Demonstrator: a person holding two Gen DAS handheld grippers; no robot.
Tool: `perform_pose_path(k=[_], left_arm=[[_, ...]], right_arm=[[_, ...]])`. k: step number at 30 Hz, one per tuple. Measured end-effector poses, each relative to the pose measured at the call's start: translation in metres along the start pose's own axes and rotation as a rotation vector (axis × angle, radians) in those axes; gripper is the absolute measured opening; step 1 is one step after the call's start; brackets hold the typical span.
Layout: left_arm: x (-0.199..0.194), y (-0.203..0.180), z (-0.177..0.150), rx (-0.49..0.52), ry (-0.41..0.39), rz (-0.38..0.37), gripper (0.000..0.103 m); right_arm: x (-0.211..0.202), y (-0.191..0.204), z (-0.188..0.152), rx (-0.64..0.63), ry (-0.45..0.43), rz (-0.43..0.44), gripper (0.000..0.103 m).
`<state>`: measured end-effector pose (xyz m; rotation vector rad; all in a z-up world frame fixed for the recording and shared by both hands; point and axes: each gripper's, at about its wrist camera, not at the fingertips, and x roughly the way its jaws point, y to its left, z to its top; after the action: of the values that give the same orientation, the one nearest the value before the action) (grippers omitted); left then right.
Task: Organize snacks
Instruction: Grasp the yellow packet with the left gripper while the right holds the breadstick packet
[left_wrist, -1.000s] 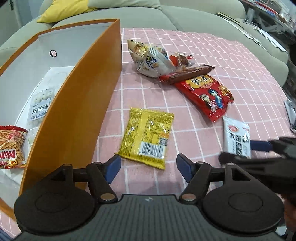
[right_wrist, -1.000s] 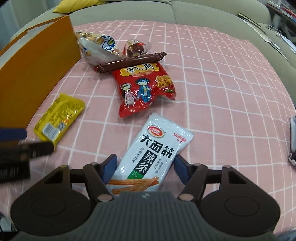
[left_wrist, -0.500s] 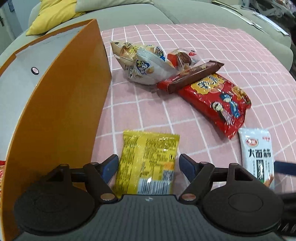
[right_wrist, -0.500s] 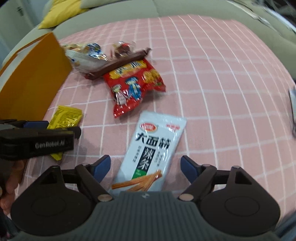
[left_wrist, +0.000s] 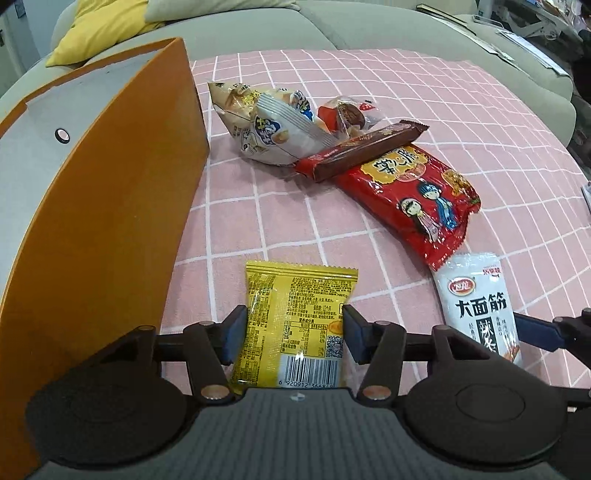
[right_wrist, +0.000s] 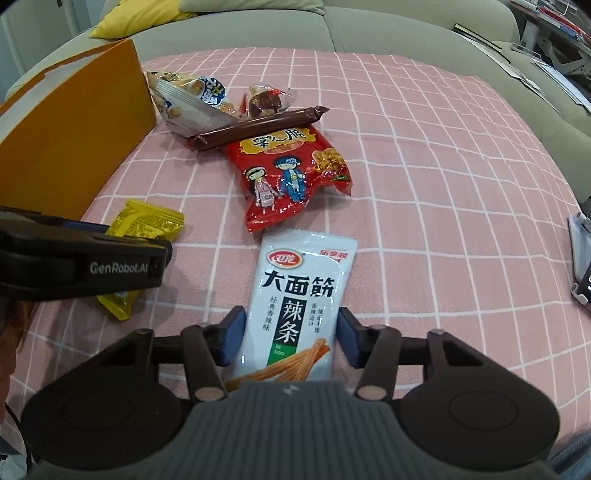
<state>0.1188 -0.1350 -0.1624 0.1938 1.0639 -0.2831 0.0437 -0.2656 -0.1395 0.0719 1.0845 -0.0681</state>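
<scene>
A yellow snack packet (left_wrist: 295, 317) lies flat on the pink checked cloth (left_wrist: 461, 122), between the fingers of my left gripper (left_wrist: 293, 332); the pads touch or nearly touch its sides. A white spicy-strip packet (right_wrist: 299, 306) lies between the fingers of my right gripper (right_wrist: 288, 334), with a small gap on each side. It also shows in the left wrist view (left_wrist: 480, 310). The yellow packet (right_wrist: 144, 225) and the left gripper's body (right_wrist: 81, 266) show in the right wrist view.
An orange box (left_wrist: 110, 221) with a white inside stands at the left. A red snack bag (left_wrist: 410, 199), a brown bar (left_wrist: 362, 151) and several clear-wrapped snacks (left_wrist: 266, 125) lie beyond. A grey sofa (left_wrist: 332, 22) is behind.
Both grippers moved forward and lower over their packets. The fingers of both have narrowed around the packets. The packets have not moved.
</scene>
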Motion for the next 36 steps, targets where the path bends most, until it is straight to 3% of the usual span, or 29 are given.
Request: perform_pose_path(k=[17, 28, 36], left_arm=[[-0.041, -0.003, -0.011, -0.027, -0.042, -0.028, 0.061], [-0.092, 0.003, -0.005, -0.03, -0.131, -0.038, 0.061], [-0.137, 0.029, 0.002, -0.066, -0.193, -0.036, 0.061]], right_arm=[[-0.026, -0.003, -0.007, 0.018, -0.056, 0.09, 0.046], [-0.062, -0.004, -0.01, 0.021, -0.14, 0.123, 0.045], [-0.099, 0.012, 0.008, -0.004, -0.234, 0.169, 0.045]])
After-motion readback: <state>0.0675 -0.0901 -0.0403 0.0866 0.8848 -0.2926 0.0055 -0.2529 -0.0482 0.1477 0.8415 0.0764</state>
